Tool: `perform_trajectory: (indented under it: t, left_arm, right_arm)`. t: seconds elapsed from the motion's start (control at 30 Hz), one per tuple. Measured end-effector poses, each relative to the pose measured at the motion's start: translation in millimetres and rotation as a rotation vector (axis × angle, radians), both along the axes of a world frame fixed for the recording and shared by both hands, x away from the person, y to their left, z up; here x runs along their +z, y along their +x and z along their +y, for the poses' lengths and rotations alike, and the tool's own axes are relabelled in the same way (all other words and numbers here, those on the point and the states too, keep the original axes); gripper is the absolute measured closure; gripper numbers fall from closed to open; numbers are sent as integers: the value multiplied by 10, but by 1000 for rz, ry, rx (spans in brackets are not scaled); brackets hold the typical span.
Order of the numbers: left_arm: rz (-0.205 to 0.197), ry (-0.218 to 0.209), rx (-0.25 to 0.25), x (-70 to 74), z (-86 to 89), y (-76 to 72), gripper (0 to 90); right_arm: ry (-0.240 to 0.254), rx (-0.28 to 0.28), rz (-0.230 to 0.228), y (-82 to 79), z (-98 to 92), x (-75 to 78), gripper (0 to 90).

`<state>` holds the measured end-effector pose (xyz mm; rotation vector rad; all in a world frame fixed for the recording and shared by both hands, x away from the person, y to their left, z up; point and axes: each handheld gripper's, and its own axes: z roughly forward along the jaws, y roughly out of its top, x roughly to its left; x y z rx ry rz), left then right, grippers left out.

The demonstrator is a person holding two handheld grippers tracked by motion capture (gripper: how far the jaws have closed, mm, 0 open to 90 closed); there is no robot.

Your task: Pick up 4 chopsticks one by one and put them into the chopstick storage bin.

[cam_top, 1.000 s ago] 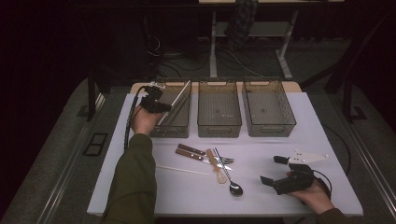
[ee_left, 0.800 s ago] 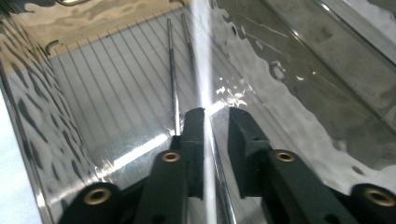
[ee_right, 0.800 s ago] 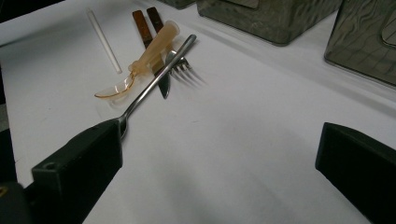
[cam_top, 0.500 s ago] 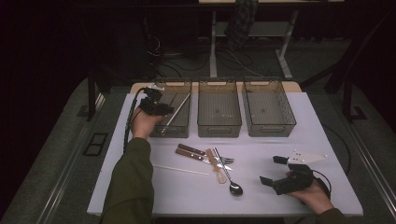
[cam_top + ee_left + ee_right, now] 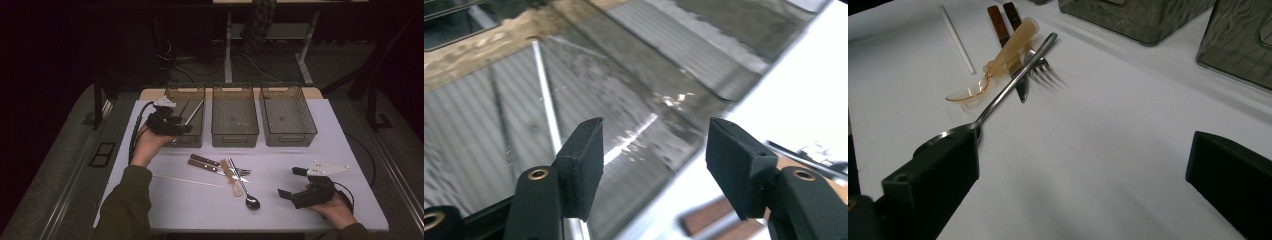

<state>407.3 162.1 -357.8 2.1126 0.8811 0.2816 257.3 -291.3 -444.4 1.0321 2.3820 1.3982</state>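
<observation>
- Slim silver metal rod [image 5: 193,112] lies slanted in leftmost smoky clear plastic bin [image 5: 186,140].
- My left gripper [image 5: 172,125], jaws just opening, nothing between them, hovers at that bin.
- My right gripper [image 5: 291,182] rests, jaws apart, empty.

**Clearance check: table**

Three bins along the far edge block it: left bin [image 5: 186,116], middle bin [image 5: 235,116], right bin [image 5: 287,115]. Gaps between them are narrow slots. Left gripper [image 5: 172,125] sits at the left bin's near rim, jaws apart and just been opening, nothing between them; a chopstick [image 5: 194,112] leans inside that bin.

Centre is cluttered: wooden-handled knives [image 5: 205,163], fork [image 5: 240,172], amber spoon [image 5: 231,176] and metal spoon [image 5: 245,192] overlap in one pile, white chopstick [image 5: 187,180] just left of it.

Right gripper [image 5: 296,184] is parked at the near right corner, jaws wide. Free lanes: strip between bins and pile, the right half mid-table, the near left corner.
</observation>
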Motion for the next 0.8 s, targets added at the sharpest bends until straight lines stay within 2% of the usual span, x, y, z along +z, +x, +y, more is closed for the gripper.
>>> perform_trajectory:
  t: [0.17, 0.33, 0.63, 0.8]
  left_arm:
    - [-2, -16, -49, 12, -58, -227, 357]
    - [-4, -40, -77, -35, -100, -453, 338]
    - [22, -67, -116, -259, -116, -726, 312]
    - [9, -66, -131, -372, -122, -878, 316]
  right_arm:
    - [-1, -1, -1, -4, 4, 2, 5]
    - [0, -2, -4, -11, 1, 5, 5]
    - [2, -2, -6, -15, -5, 8, 5]
    - [0, -4, -3, -14, -5, 6, 5]
